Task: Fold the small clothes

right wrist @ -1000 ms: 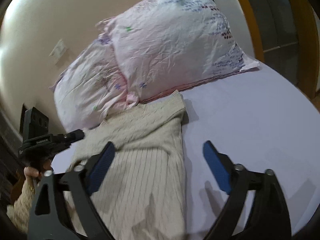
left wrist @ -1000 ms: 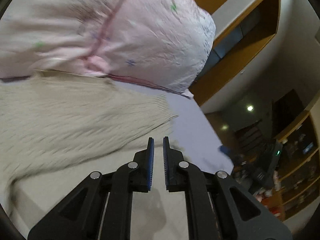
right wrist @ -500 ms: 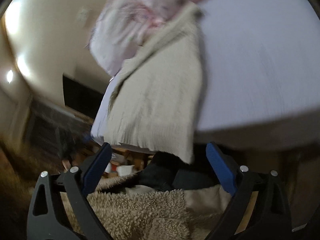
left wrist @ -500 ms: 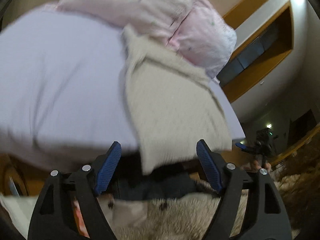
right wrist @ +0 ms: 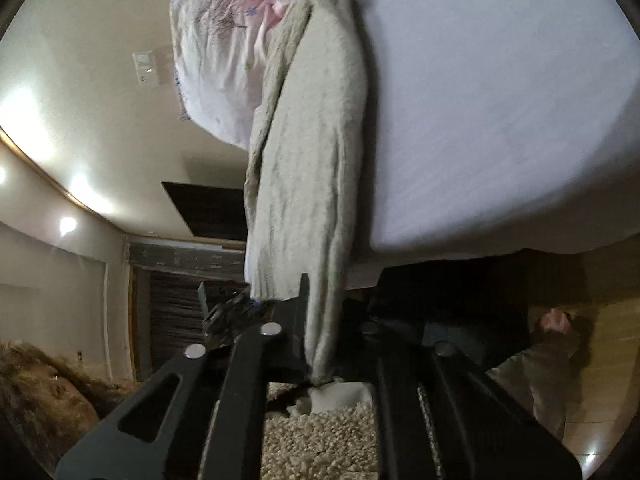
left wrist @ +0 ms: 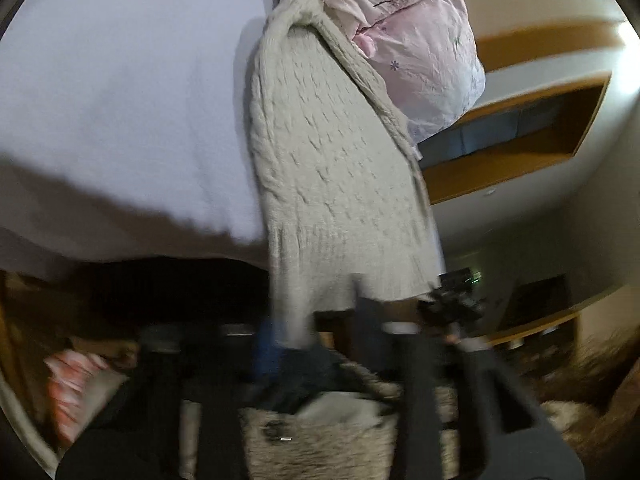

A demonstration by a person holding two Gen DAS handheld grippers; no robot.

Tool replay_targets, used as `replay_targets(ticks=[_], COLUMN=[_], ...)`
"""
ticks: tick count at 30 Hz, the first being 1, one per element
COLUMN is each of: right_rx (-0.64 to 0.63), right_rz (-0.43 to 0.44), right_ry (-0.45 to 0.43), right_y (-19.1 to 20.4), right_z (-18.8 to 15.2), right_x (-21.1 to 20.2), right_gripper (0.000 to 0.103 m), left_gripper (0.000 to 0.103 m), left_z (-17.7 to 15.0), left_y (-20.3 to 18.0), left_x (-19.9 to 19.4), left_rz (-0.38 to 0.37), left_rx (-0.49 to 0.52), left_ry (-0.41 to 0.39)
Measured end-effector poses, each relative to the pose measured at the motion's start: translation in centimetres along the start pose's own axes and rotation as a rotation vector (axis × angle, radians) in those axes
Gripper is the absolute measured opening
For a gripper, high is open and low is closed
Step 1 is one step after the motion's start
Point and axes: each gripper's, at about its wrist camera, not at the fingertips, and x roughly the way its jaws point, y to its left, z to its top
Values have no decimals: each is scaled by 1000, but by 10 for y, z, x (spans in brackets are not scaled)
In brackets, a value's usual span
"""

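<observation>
A cream cable-knit sweater (left wrist: pixel 328 152) lies lengthwise on the lavender bed sheet (left wrist: pixel 120 88), its hem hanging over the near bed edge. In the left wrist view my left gripper (left wrist: pixel 316 340) is blurred at that hem; its fingers look closed around the hem corner. In the right wrist view the sweater (right wrist: pixel 308 152) runs down to my right gripper (right wrist: pixel 324 336), whose fingers are shut on the other hem corner.
Two pink floral pillows (left wrist: pixel 416 40) lie at the head of the bed, touching the sweater's far end. A fluffy beige garment (right wrist: pixel 320 436) is below the grippers. Wooden shelving (left wrist: pixel 516 128) lines the far wall.
Both grippers were open half a second ago at the bed's near edge. Now they have closed on the sweater's hanging hem. Both views have tilted.
</observation>
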Motion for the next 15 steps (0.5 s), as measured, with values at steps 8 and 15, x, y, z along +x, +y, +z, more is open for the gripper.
replay_targets(ticks=[8,15], right_rx=[-342,-561], right_rz=[-13,-69], right_ry=[-162,-440], right_y=[116,206], right_z=[44,179], right_x=[-32,-19], right_gripper=[7,7], left_gripper=[6,6], left_z=[53,215], left_y=[-74,-123], left_x=[-24,-17], left_rz=[-11,81], left_rx=[167,197], left_ry=[-137,-435])
